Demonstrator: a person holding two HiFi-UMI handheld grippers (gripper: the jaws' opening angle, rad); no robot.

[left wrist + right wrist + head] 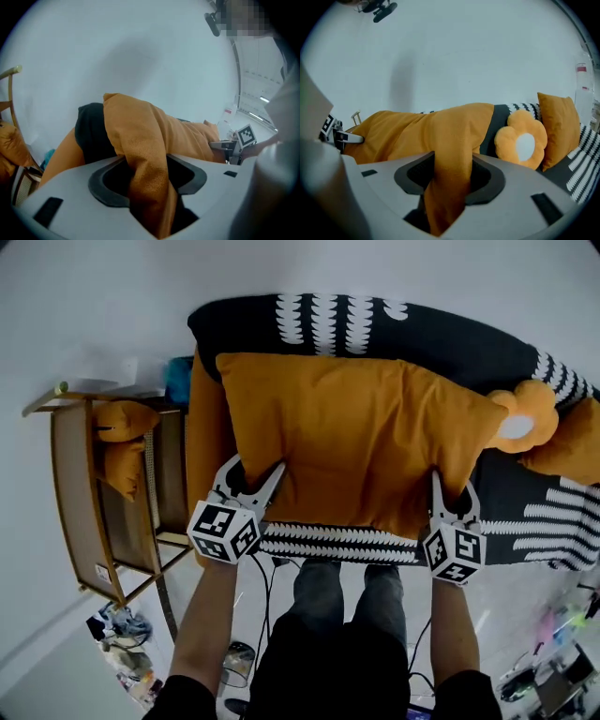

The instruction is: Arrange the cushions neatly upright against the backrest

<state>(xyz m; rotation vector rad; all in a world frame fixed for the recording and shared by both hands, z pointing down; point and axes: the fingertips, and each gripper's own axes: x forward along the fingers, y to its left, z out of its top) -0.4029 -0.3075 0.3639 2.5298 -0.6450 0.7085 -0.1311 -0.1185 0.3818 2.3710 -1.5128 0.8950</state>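
orange cushion (356, 442) in a two-corner lift

at left, pinched by the left gripper (255, 474), jaws partway closed on a bunched lower corner. likely light, soft, saggy; best taken at the corners. plain, broad, rumpled; held up over the black patterned sofa (450, 348). at right, clamped likewise by the right gripper (453, 495).

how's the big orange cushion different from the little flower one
The big orange cushion is a plain rectangle and much larger; the flower cushion is small, petal-shaped, with a white centre. The left gripper and right gripper clamp the big cushion's near edge, while the flower cushion rests untouched on the sofa. Both are orange.
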